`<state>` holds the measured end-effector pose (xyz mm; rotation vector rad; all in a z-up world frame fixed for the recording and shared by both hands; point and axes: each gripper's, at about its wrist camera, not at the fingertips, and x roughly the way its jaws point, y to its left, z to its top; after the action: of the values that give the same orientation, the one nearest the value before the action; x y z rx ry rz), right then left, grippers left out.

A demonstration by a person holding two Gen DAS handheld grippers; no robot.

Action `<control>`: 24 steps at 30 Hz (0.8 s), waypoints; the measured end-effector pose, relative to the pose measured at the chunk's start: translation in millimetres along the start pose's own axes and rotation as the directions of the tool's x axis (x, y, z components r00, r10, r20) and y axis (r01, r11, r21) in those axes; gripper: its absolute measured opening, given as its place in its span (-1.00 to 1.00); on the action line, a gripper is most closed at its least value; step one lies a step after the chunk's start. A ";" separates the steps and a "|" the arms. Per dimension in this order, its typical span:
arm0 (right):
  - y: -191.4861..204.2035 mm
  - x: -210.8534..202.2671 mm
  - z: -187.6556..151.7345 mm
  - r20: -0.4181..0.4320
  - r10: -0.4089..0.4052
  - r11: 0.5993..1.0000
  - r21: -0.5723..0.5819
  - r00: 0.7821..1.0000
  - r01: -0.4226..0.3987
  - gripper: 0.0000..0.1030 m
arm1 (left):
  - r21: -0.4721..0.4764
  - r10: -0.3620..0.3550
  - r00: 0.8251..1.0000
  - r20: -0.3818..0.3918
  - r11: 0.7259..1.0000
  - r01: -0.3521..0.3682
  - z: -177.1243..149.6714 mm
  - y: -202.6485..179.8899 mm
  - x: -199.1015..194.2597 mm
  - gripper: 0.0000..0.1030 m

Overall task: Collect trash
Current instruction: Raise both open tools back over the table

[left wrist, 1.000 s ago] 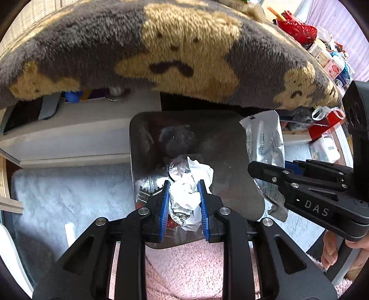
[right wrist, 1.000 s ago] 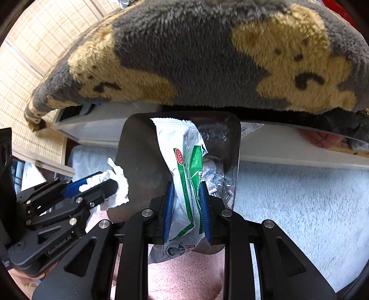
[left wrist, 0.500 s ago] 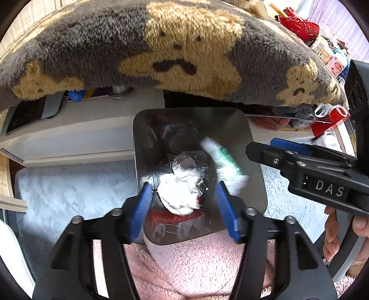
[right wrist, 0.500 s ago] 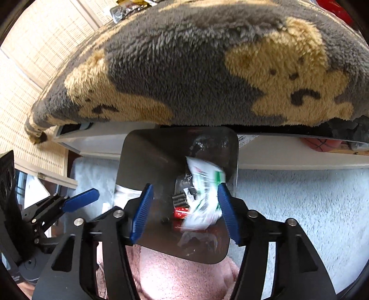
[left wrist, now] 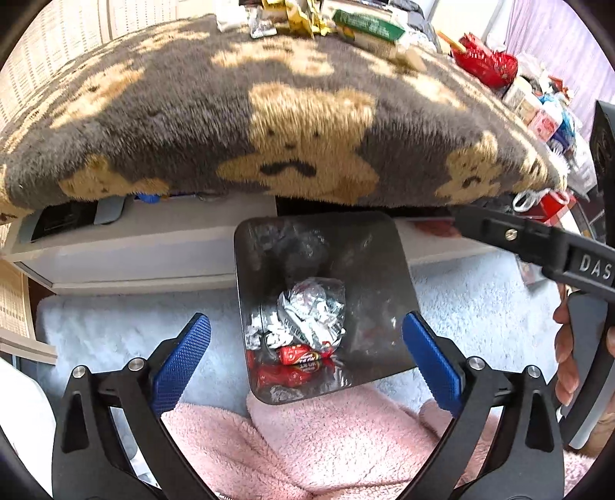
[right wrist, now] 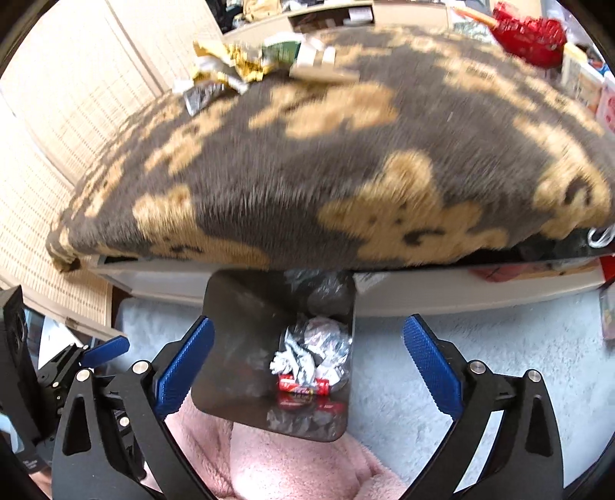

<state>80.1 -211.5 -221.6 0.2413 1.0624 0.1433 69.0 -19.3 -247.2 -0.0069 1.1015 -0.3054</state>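
A dark metal bin stands on the pale rug below a table covered by a grey bear-print blanket. Inside lie crumpled silver and white wrappers and red wrappers. My left gripper is open and empty above the bin. My right gripper is open and empty above it too, and shows at the right of the left wrist view. More wrappers lie on the blanket's far side.
A pink fluffy cloth lies in front of the bin. A white shelf board runs under the table. A red bowl and small boxes sit at the table's right. A bamboo blind hangs left.
Both grippers opened and dropped their trash into the bin: the left let go of crumpled white paper, the right a green-and-white wrapper. Both then rose and pulled back.
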 end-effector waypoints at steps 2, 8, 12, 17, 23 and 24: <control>-0.7 -10.4 7.3 0.030 -0.005 1.000 -0.006 1.000 0.005 0.92 | -0.008 0.000 1.000 0.019 1.000 0.000 5.0 2.1 -5.9 0.84; -3.8 -26.4 35.8 0.099 -0.015 1.000 -0.021 0.995 0.017 0.93 | -0.025 0.022 0.996 0.086 0.999 -0.020 33.2 12.4 -24.0 0.84; -5.3 -29.9 59.0 0.135 -0.012 1.000 -0.022 0.991 0.015 0.93 | -0.027 0.043 0.992 0.120 0.999 -0.040 55.8 18.5 -32.5 0.84; -2.5 -25.4 85.6 0.162 -0.009 0.999 -0.030 0.987 0.014 0.93 | -0.028 0.060 0.983 0.171 0.998 -0.056 89.6 26.4 -36.4 0.84; 4.8 -15.5 117.6 0.195 -0.018 0.998 -0.062 0.981 0.031 0.93 | -0.021 0.082 0.976 0.200 0.997 -0.079 130.4 35.8 -25.3 0.84; 6.4 -12.4 124.6 0.202 -0.022 0.997 -0.068 0.979 0.036 0.93 | -0.024 0.085 0.976 0.201 0.996 -0.082 138.6 38.0 -21.9 0.83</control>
<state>183.4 -224.0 -151.7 0.1717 0.8571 0.1275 190.7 2.5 -170.7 -0.0054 0.8999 -0.2156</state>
